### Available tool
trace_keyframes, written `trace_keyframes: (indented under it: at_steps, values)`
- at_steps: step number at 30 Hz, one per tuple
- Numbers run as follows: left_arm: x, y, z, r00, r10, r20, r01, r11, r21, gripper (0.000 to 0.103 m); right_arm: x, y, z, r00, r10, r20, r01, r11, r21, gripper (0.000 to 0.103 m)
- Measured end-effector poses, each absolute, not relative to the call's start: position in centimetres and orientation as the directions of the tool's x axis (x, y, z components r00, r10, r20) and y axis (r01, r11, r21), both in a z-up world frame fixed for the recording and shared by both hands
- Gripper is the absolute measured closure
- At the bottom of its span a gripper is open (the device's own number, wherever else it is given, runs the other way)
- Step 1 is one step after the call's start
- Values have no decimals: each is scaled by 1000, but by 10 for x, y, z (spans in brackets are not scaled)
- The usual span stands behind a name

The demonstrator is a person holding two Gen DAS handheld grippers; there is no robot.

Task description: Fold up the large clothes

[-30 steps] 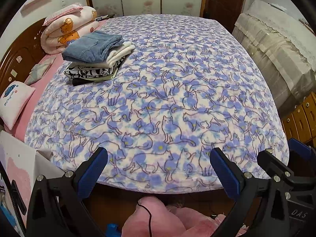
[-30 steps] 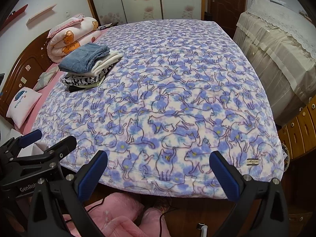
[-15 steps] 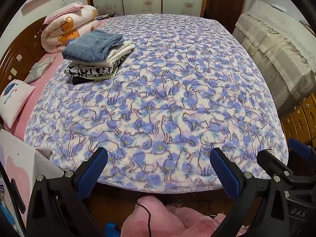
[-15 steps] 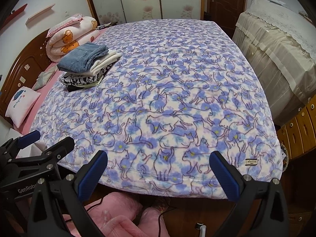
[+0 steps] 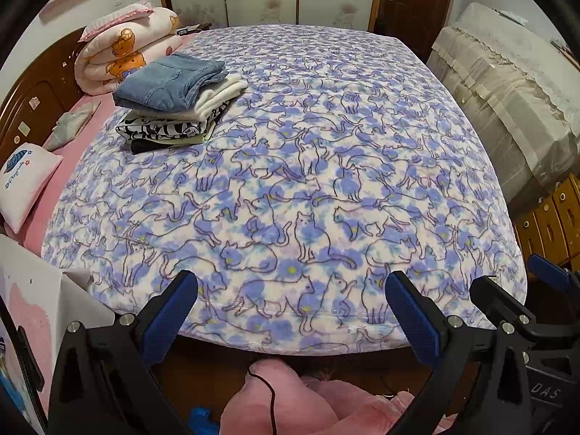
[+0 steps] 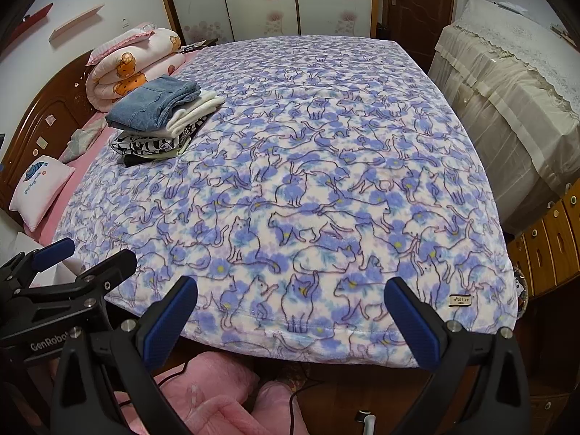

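A rolled quilt with bear prints (image 5: 127, 50) lies far ahead of the fingers, up and to the left, against a dark wooden headboard (image 5: 32, 98). A small white pillow with a blue emblem (image 5: 25, 181) sits left of the left fingertip, on a pink sheet (image 5: 47, 199). Straight ahead, beyond the far bed edge, stand floral wardrobe doors (image 6: 268, 0) and a brown door (image 6: 420, 0). Right of the right fingertip a lace-draped piece of furniture (image 6: 507, 90) rises, with wooden drawers (image 6: 554, 239) nearer. Below and between the fingers lies a pink padded heap (image 5: 290, 402) crossed by a black cable (image 5: 266, 395)
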State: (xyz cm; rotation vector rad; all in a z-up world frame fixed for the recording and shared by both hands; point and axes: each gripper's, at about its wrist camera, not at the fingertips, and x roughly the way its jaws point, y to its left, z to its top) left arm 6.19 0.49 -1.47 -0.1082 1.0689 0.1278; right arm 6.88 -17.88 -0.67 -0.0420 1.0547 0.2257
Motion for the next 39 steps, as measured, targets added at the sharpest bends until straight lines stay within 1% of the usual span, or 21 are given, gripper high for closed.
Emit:
trace_keyframes:
  at_steps: [39]
  values:
    - [65, 1, -15, 470, 54, -881, -157, 987, -23, 1, 72, -179, -7, 473, 159, -866, -202, 977, 69, 0]
